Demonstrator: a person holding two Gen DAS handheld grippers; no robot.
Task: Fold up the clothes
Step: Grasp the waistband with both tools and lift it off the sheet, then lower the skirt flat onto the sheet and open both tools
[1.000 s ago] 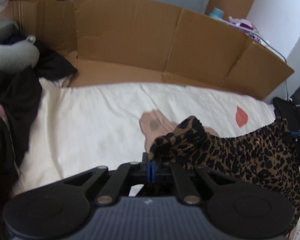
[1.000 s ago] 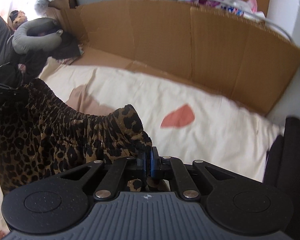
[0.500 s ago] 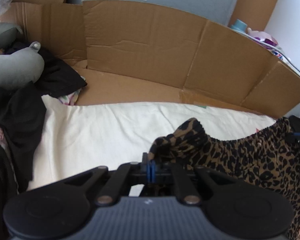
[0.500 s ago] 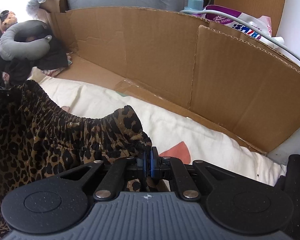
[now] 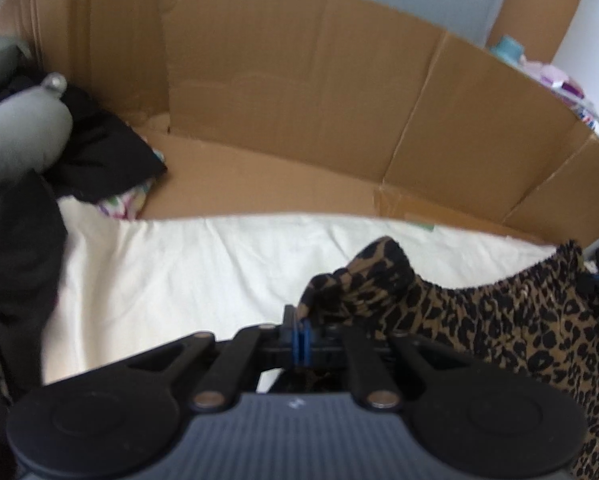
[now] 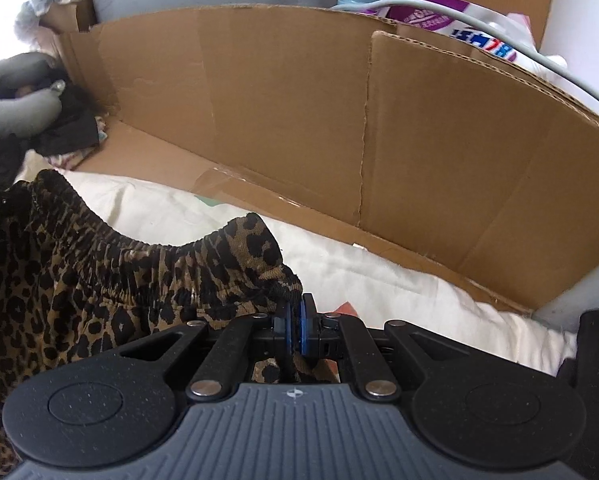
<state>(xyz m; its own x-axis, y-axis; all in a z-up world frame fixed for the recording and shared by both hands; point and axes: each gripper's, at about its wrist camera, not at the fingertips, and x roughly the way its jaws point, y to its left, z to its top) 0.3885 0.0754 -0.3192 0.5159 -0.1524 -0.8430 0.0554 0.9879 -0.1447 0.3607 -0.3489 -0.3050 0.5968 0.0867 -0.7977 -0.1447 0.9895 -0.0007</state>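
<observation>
Soft leopard-print cloth garment [image 6: 99,288] – matt corrugated cardboard [image 6: 283,120], smooth cotton sheet [image 5: 179,280]

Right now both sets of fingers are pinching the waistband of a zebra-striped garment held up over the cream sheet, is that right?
Not quite: the print is leopard spots, not zebra stripes. Both wrist views show the left gripper and the right gripper shut on the elastic waistband of the leopard-print garment, held up over the cream sheet.
</observation>
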